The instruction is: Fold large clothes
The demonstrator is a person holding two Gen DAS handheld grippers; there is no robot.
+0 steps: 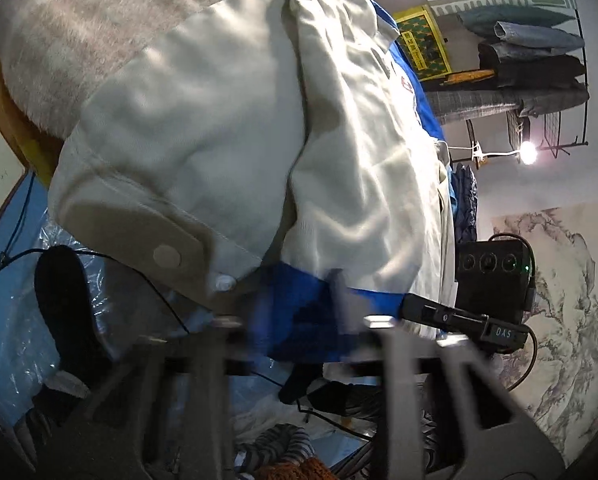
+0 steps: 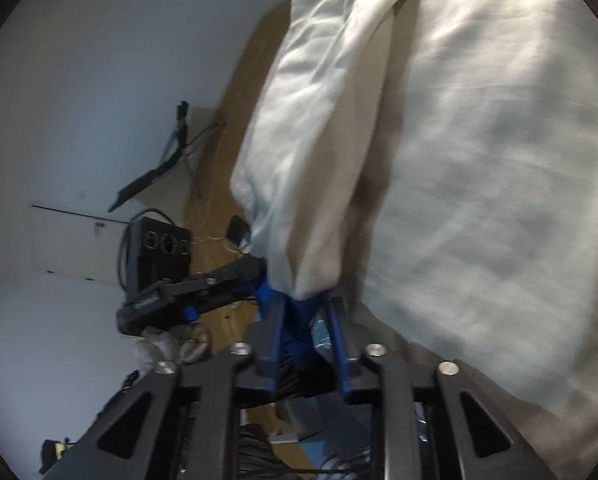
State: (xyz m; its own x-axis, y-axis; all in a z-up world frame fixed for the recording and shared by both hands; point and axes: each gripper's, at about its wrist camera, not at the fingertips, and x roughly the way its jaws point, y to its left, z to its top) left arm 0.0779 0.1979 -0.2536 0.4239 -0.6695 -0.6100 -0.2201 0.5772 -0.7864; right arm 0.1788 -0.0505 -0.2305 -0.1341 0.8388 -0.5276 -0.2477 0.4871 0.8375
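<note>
Two hand-held grippers are pinching the same garment, a large cream-white cotton jacket with a blue hem band, and it is lying spread over a pale fuzzy bed cover. From the left wrist camera, the left gripper is showing as a blur of motion, its fingers drawn close together with the blue band lying between them; the blur is making the exact contact hard to read. A beige cuff with a round snap button is hanging just left of that grip. At lower right of this view the right gripper is reaching in to the same hem.

From the right wrist camera, the right gripper is showing its blue-edged fingers nearly pressed together, nipping blue fabric where a folded cream panel of the jacket is ending. Just left of it the tip of the left gripper is touching the same corner of cloth. Behind the jacket, the pale cover is filling the right side, and a wooden bed frame is running along the white wall
</note>
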